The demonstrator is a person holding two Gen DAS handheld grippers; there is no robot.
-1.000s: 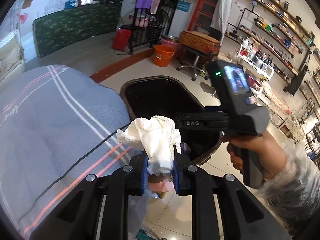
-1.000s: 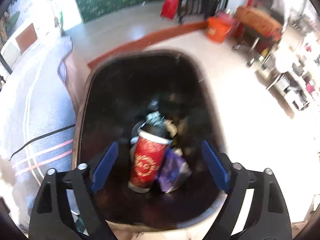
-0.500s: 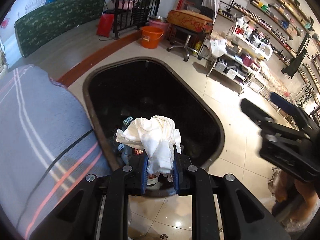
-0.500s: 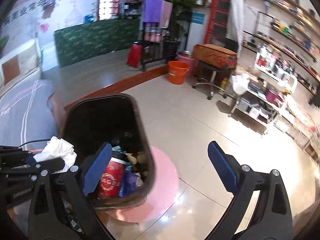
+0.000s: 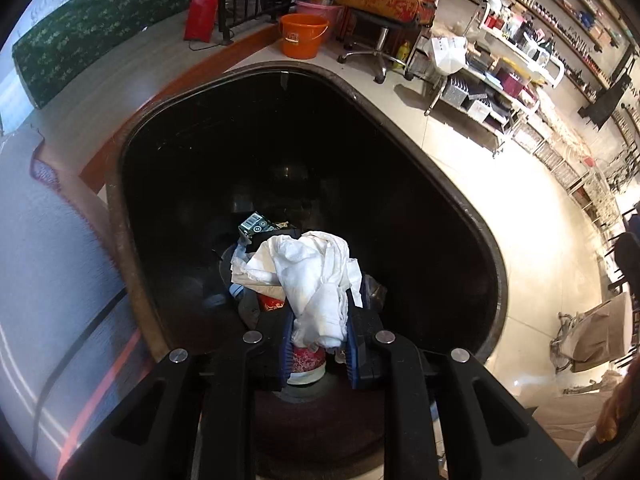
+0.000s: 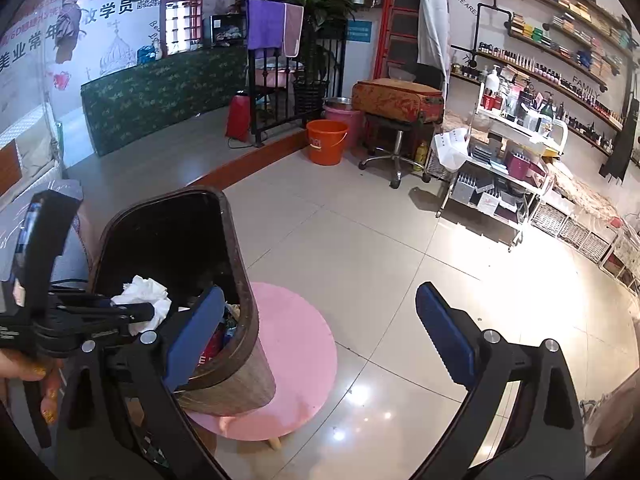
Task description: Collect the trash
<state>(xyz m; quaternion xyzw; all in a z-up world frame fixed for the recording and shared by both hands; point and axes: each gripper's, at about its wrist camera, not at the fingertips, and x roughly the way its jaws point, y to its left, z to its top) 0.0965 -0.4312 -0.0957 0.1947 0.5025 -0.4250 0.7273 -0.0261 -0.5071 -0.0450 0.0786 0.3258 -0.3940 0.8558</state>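
The left tongs (image 5: 319, 344) are nearly together, their blue pads clamped on a crumpled white paper tissue wad (image 5: 312, 276) held over the open mouth of the dark brown oval trash bin (image 5: 476, 216). The right tongs (image 6: 316, 334) stand wide apart with nothing between the pads; their jaws have just been opening, and the left pad sits just in front of the bin's near rim. Inside the bin, under the wad, lie a red paper cup with a white pattern (image 5: 306, 360) and a small dark green carton with a barcode (image 5: 256, 225); its writing is too small to read. In the right wrist view the bin stands on a round pink stool (image 6: 296, 360) on the pale tiled floor (image 6: 360, 240). A hand with glittery gold nails (image 6: 28, 376) grips the left tool's handle. On the far wall a poster shows large Chinese characters and a red booth marked "TELEPHONE" (image 6: 180, 4). An orange plastic bucket (image 6: 326, 140) and a stool with a patterned orange cushion (image 6: 396, 98) stand well apart from the bin, with product shelves (image 6: 560, 68) at right lettered "FAMILY".
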